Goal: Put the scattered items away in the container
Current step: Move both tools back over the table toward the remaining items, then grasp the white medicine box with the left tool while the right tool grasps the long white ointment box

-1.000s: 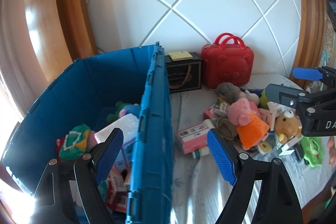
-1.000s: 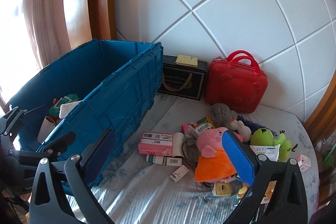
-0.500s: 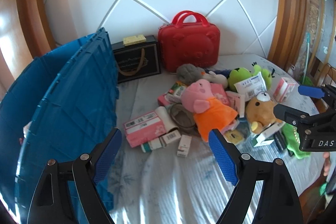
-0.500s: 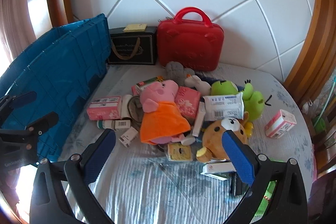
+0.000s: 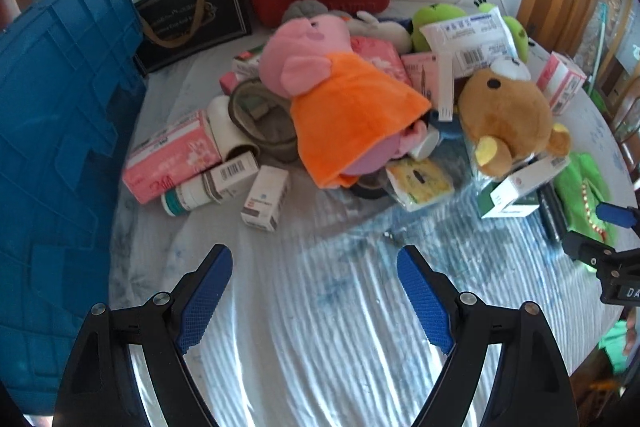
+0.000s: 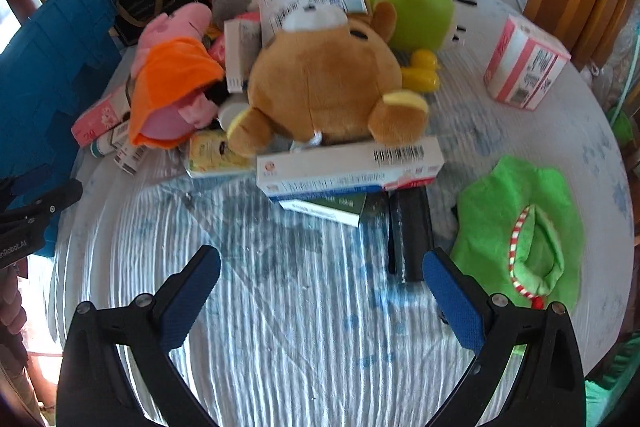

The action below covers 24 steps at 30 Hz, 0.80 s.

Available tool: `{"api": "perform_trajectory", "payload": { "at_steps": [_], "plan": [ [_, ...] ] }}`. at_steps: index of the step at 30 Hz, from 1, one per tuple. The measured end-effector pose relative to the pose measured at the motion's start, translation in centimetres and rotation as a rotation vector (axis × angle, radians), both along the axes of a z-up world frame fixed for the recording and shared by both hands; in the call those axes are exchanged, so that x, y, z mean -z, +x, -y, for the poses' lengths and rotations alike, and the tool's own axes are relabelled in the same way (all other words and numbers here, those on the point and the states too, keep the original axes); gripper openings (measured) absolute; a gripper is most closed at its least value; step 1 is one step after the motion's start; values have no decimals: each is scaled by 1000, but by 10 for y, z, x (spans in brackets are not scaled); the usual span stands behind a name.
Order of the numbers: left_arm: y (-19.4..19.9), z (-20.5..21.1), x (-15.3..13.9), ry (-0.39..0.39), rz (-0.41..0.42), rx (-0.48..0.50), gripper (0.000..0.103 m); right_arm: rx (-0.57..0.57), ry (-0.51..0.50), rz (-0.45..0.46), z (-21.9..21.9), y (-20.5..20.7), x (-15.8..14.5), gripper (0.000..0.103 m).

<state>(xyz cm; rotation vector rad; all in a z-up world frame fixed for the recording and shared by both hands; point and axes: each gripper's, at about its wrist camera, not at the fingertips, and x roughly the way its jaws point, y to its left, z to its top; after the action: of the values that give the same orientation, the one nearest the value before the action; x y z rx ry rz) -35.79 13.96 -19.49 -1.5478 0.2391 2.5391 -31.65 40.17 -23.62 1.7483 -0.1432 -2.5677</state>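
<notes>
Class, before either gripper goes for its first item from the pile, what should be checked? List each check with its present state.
1. Left gripper open and empty: ok.
2. Right gripper open and empty: ok.
3. Brown bear plush unobstructed from above: ok; it sits on the white carton.
4. Pig plush free to lift: cannot tell; its orange dress overlaps small items.
5. Blue crate within reach on the left: ok.
6. Room inside the crate: cannot tell; its interior is out of view.

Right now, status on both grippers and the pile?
Left gripper open, empty. Right gripper open, empty. Toy pile untouched, brown bear on top. Blue crate left.
</notes>
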Motion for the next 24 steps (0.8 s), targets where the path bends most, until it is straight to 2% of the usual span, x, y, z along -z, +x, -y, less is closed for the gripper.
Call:
{"api": "perform_trajectory", "payload": {
  "at_steps": [5, 8, 13, 18, 22, 24],
  "plan": [
    [-4, -16, 50, -18, 96, -1, 85, 23, 25, 85, -13, 1, 47, 103],
    [-4, -23, 71, -12, 118, 9, 85, 45, 43, 115, -20, 4, 68, 103],
    [-1, -34, 98, -5, 152, 22, 85, 45, 84, 110, -19, 12, 81, 103],
    [1, -37, 109, 13, 155, 20, 87, 90, 84, 82, -22, 17, 85, 103],
    [4, -35, 113, 27, 155, 13, 101, 143, 65, 69, -26, 18, 86, 103],
    [7, -35, 114, 28, 147, 32, 103, 170, 50, 60, -29, 19, 85, 103]
  ]
}}
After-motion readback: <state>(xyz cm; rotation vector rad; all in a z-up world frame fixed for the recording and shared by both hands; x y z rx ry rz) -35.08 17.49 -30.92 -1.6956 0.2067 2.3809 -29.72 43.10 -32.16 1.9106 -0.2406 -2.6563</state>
